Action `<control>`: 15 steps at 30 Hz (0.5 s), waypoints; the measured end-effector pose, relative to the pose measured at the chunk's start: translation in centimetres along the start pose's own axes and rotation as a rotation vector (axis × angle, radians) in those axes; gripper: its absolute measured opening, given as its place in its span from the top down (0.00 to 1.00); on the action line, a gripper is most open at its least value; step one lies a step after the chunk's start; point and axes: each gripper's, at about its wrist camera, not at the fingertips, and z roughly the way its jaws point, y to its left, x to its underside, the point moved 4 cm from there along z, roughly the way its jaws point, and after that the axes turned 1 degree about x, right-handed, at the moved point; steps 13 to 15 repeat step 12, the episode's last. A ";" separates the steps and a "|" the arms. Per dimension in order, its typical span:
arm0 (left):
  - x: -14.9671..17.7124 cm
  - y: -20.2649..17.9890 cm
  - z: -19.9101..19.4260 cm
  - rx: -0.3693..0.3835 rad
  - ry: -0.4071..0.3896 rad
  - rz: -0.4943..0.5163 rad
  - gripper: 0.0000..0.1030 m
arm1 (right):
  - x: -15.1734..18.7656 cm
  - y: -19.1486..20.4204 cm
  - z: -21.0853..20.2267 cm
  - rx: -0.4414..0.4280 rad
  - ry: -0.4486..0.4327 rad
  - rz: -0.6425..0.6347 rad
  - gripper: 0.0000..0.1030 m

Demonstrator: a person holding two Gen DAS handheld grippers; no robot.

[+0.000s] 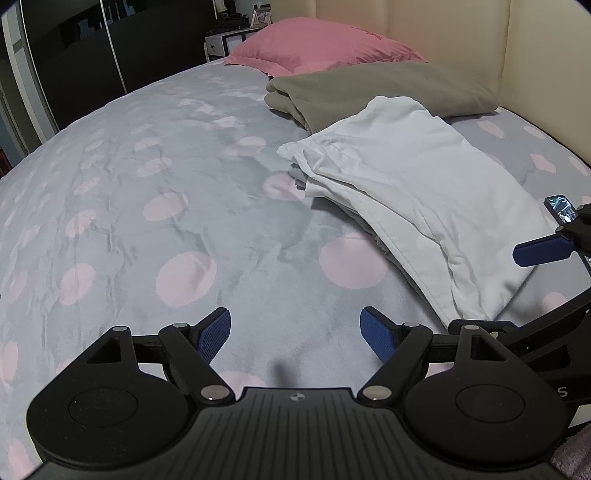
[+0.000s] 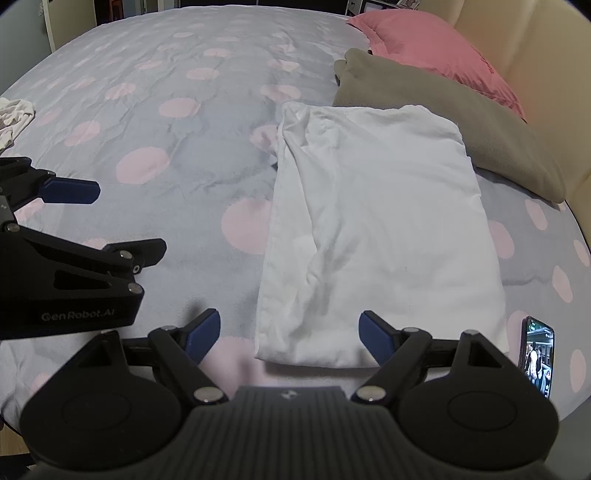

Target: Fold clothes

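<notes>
The bed [image 1: 155, 206] filled nearly all of both views, covered by a pale grey spread dotted with large pink circles and creased in shallow wrinkles across its middle. A cream padded headboard [image 1: 424, 26] ran along the far side, and a pink pillow [image 1: 321, 44] lay against it. Just in front of the pillow sat a folded olive-grey blanket [image 1: 384, 92]. The folded white garment [image 2: 373, 229] lay flat on the spread, its far end touching or overlapping the blanket's near edge and its near edge just ahead of the right gripper [image 2: 288, 336]. That gripper's blue pads stood wide apart above the garment's near hem, with nothing pinched between them. The left gripper [image 1: 295, 332] hovered beside it over bare spread, its blue pads likewise spread wide and empty, with the white garment off to its right. A phone [image 2: 537, 358] with a lit screen stood by the garment's near right corner. In the right wrist view a crumpled pale cloth [image 2: 14, 118] lay at the far left edge of the bed, well apart from the folded garment. Beyond the bed, the left wrist view showed a dark wardrobe [image 1: 92, 44] with a light vertical strip, and a small white bedside unit [image 1: 225, 42] near the pillow.
</notes>
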 end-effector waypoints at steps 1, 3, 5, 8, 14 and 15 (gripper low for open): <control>0.0 0.0 0.0 0.000 -0.002 -0.001 0.25 | 0.0 0.0 0.0 0.000 0.001 -0.001 0.18; 0.0 -0.1 0.0 0.000 -0.002 -0.001 0.25 | 0.0 -0.1 0.1 0.000 0.003 -0.001 0.19; 0.1 -0.2 0.0 0.001 -0.002 -0.001 0.25 | -0.1 -0.1 0.1 0.001 0.004 0.001 0.18; 0.1 -0.3 0.0 0.001 0.001 0.001 0.25 | 0.0 0.1 0.0 0.002 0.004 0.002 0.18; 0.1 -0.3 0.1 0.002 0.005 0.001 0.25 | 0.1 0.1 -0.1 0.002 0.007 0.001 0.18; 0.1 -0.3 0.1 0.002 0.005 0.001 0.25 | 0.1 0.1 -0.1 0.002 0.007 0.001 0.18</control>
